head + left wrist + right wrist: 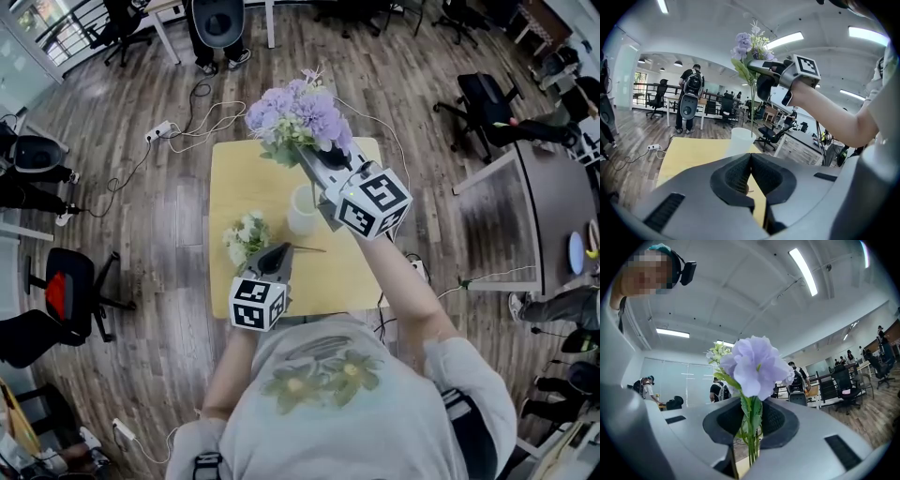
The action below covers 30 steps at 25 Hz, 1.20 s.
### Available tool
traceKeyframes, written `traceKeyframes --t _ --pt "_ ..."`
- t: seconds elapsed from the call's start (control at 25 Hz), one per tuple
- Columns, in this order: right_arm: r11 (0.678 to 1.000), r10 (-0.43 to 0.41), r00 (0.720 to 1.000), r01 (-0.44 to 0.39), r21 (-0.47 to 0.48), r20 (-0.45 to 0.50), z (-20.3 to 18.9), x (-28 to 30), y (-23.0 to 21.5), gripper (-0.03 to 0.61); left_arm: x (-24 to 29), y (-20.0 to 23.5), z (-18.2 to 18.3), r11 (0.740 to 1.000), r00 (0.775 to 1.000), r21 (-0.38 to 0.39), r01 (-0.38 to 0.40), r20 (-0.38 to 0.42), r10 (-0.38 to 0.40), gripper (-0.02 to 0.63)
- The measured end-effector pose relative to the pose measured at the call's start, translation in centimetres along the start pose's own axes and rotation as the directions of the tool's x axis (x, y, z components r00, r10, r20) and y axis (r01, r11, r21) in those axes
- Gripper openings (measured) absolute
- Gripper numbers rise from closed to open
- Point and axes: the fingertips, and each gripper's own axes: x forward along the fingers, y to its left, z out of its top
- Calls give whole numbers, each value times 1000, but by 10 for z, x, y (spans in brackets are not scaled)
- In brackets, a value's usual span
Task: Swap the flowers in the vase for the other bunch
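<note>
Right fingers grasp purple flowers above yellow table, left fingers clenched; wooden floor

Purple flowers in right claw

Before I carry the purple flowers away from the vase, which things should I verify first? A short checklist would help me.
1. Right gripper shut on the stems of the purple flowers: ok.
2. Stem ends clear of the vase rim: cannot tell; in the left gripper view one stem reaches down to the rim.
3. Vase upright on the table: ok.
4. White bunch lying on the table beside the vase: ok.
5. Left gripper free for the white bunch: ok, jaws together, nothing between them.
</note>
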Motion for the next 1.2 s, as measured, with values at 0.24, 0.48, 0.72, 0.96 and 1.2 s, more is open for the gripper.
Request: traceKeyframes --t 0.24,0.48,0.72,0.96,1.2 --pt "999 23 998 -22 28 -57 -28 6 4 77 -3 17 -3 1000 1000 -9 -18 -2 18 18" --pt "999 32 995 -28 46 -95 -44 -3 7 77 1 19 0 1000 1000 -11 -17 -4 17 18" --pt "999 27 988 -20 49 -149 -65 -12 9 77 6 17 -2 1000 1000 -5 -2 -15 2 18" --pt "998 10 982 1 56 -189 -82 -25 9 77 6 16 -3 1000 1000 -1 3 -20 -3 18" --pt "999 -4 971 12 33 -238 -103 -40 15 77 3 11 -9 1000 1000 3 6 -25 -6 18"
